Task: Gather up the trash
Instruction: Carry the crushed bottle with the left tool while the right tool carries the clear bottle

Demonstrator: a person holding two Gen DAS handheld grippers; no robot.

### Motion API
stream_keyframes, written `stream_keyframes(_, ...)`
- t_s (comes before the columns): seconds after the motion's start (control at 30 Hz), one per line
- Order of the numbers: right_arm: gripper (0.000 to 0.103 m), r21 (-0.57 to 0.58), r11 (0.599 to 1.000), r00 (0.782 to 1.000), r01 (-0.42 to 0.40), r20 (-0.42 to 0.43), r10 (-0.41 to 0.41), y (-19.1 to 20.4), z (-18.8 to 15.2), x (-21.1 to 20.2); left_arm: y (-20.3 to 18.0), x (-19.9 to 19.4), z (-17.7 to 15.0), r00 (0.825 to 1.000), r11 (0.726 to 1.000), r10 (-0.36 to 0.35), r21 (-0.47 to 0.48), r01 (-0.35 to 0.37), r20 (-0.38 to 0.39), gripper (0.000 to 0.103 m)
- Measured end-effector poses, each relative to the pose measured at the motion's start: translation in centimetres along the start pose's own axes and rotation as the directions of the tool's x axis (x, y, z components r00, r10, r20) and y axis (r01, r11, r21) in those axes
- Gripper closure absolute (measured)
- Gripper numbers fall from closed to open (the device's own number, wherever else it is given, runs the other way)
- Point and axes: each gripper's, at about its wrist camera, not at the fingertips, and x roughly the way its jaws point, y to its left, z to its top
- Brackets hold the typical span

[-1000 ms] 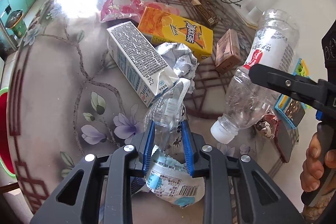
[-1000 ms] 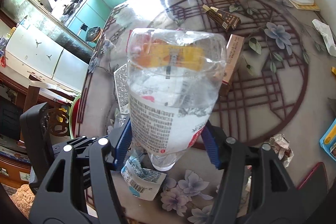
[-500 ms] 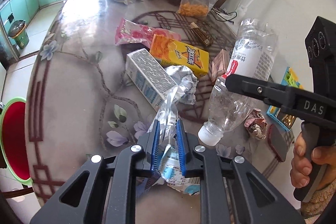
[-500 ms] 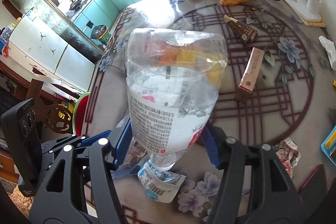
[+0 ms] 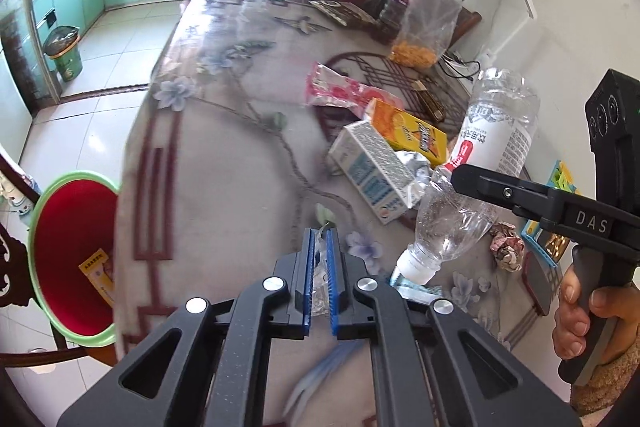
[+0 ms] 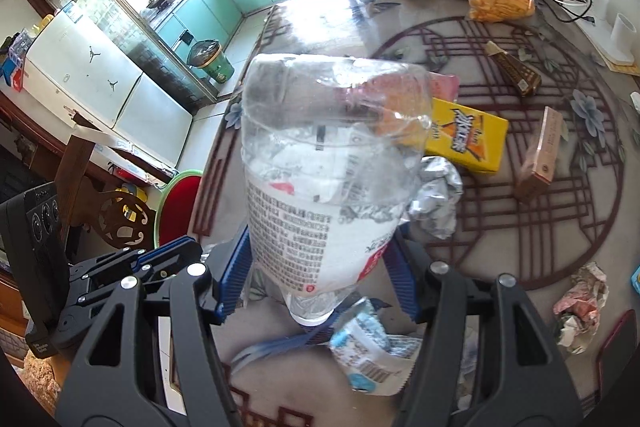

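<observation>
Between right claw (image 6: 320,283) pads: bottle (image 6: 328,187), cap down, base up.

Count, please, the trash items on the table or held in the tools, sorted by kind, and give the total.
Plastic bottles: 1, the bottle held in the right tool.
Cartons and boxes: 4, milk carton, yellow box, brown box, dark box.
Wrappers: 2, clear wrapper in the left tool, pink wrapper.
Crumpled wads: 2, foil, paper.
Total: 9
</observation>
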Motion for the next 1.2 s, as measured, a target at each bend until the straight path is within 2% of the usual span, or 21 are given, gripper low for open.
stream_keyframes(0.5,0.043,-0.049,0.998,0.999,-0.036,-0.024,0.035,8.9,-0.4,3.9,10.5,-4.4,-0.6,0.997,0.995,0.066,-0.081,-0.062,0.039,0.103)
stream_keyframes(0.6,0.043,-0.061,0.998,0.999,-0.032,-0.022,0.031,9.9,-0.4,4.3,11.6,-4.7,-0.7,1.0,0.997,0.02,-0.069,-0.019,0.015,0.103)
stream_keyframes(0.63,0.043,-0.058,0.998,1.0,-0.026,-0.016,0.025,10.0,-0.3,4.2,11.5,-4.7,-1.0,1.0,0.999,-0.007,-0.045,0.007,0.006,0.095)
stream_keyframes(0.67,0.043,-0.054,0.998,1.0,-0.016,-0.011,0.016,10.0,-0.2,4.2,11.3,-4.7,-1.3,0.999,0.999,-0.036,-0.021,0.036,-0.004,0.058)
stream_keyframes(0.7,0.043,-0.049,0.999,1.0,-0.006,-0.005,0.006,9.9,-0.1,4.1,10.6,-4.5,-1.8,0.997,0.997,-0.078,0.008,0.078,-0.015,0.038)
stream_keyframes(0.73,0.043,-0.041,0.999,1.0,0.009,0.003,-0.009,9.6,0.0,4.0,9.9,-4.3,-2.4,0.993,0.993,-0.117,0.03,0.118,-0.027,0.022)
stream_keyframes(0.77,0.043,-0.033,0.999,1.0,0.024,0.008,-0.024,9.2,0.1,3.8,8.9,-3.7,-3.0,0.985,0.984,-0.163,0.059,0.167,-0.061,0.024)
stream_keyframes(0.83,0.043,-0.011,0.998,0.998,0.059,0.02,-0.059,8.5,0.2,3.5,6.7,-2.4,-4.4,0.971,0.967,-0.196,0.137,0.214,-0.137,0.024)
stream_keyframes(0.97,0.043,0.035,0.995,0.995,0.098,0.034,-0.099,6.6,-0.1,2.5,3.2,0.2,-7.2,0.953,0.917,-0.163,0.317,0.242,-0.257,0.027)
stream_keyframes(1.03,0.043,0.052,0.993,0.993,0.108,0.038,-0.11,5.9,-0.4,2.1,2.5,0.7,-7.9,0.951,0.897,-0.145,0.369,0.244,-0.274,0.027)
stream_keyframes(1.1,0.043,0.069,0.991,0.992,0.115,0.037,-0.118,5.2,-0.8,1.7,2.4,1.5,-8.2,0.953,0.892,-0.119,0.392,0.225,-0.277,0.027)
stream_keyframes(1.13,0.043,0.077,0.99,0.992,0.117,0.034,-0.12,4.9,-1.1,1.7,2.3,1.9,-8.2,0.956,0.892,-0.104,0.398,0.212,-0.275,0.034)
stream_keyframes(1.17,0.043,0.082,0.99,0.992,0.117,0.033,-0.12,4.8,-1.4,1.6,2.4,2.5,-8.3,0.958,0.893,-0.08,0.407,0.192,-0.275,0.046)
stream_keyframes(1.2,0.043,0.086,0.99,0.992,0.116,0.031,-0.119,4.8,-1.6,1.6,2.5,3.0,-8.4,0.957,0.894,-0.067,0.408,0.183,-0.282,0.051)
